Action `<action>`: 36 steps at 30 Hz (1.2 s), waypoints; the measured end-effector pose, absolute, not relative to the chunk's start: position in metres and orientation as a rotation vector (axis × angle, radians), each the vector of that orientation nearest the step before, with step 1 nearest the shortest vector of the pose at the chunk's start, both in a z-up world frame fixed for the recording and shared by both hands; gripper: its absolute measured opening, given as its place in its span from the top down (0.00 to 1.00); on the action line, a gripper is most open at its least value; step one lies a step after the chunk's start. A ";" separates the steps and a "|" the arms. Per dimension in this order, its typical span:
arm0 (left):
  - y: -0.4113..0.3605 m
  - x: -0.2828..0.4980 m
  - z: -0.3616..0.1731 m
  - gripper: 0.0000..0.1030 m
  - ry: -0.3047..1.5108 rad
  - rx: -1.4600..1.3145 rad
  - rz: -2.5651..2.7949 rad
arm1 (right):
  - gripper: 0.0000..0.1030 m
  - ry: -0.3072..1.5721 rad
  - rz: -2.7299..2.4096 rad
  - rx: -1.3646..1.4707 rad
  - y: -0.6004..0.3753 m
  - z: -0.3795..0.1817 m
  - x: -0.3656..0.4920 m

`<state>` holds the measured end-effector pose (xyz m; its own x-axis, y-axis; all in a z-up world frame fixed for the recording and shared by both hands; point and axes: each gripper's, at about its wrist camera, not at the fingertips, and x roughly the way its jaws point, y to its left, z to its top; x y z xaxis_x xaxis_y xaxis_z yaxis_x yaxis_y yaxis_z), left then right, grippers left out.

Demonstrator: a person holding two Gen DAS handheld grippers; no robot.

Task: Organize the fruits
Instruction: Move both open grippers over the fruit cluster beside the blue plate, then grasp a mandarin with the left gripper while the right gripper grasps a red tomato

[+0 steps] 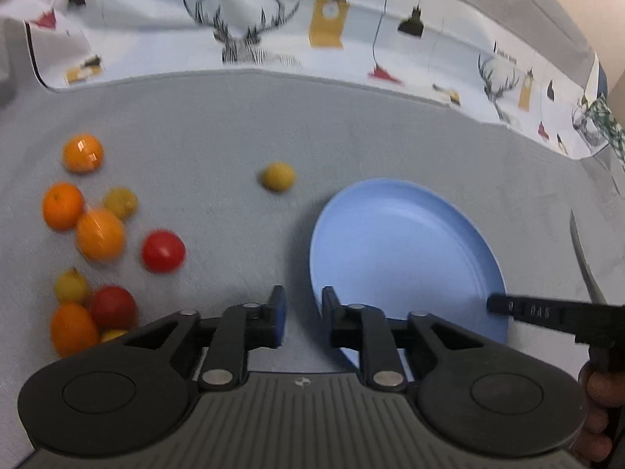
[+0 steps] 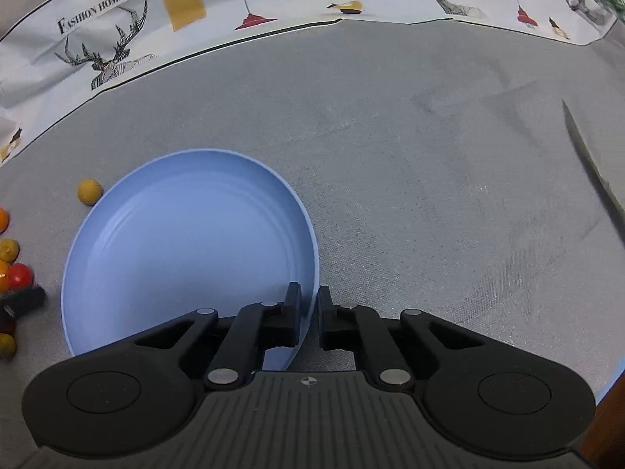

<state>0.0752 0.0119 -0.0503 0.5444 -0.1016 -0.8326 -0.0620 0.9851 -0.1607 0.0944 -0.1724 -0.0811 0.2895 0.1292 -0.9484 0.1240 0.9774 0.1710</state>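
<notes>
A blue plate point(image 1: 406, 258) point(image 2: 187, 242) lies on the grey cloth with nothing on it. My right gripper point(image 2: 309, 305) is shut on its near right rim; in the left wrist view it reaches in from the right point(image 1: 494, 306). My left gripper point(image 1: 304, 305) hovers at the plate's left edge, open by a narrow gap, only cloth between its fingers. To its left lies a loose cluster of fruits: oranges point(image 1: 99, 234), red ones point(image 1: 163, 252) and small yellow ones point(image 1: 120, 203). One yellow fruit point(image 1: 277, 176) point(image 2: 90, 191) sits alone beyond the plate.
A grey mat point(image 2: 429, 156) covers the table, over a white cloth printed with deer and lamps point(image 1: 242, 39) at the back. A long dark knife-like thing point(image 2: 593, 172) point(image 1: 582, 258) lies to the right of the plate. A hand point(image 1: 597, 410) shows at the lower right.
</notes>
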 end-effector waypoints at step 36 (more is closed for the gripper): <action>-0.003 0.061 -0.023 0.25 0.834 -0.078 -0.066 | 0.27 1.079 0.074 0.091 -0.145 -0.023 0.094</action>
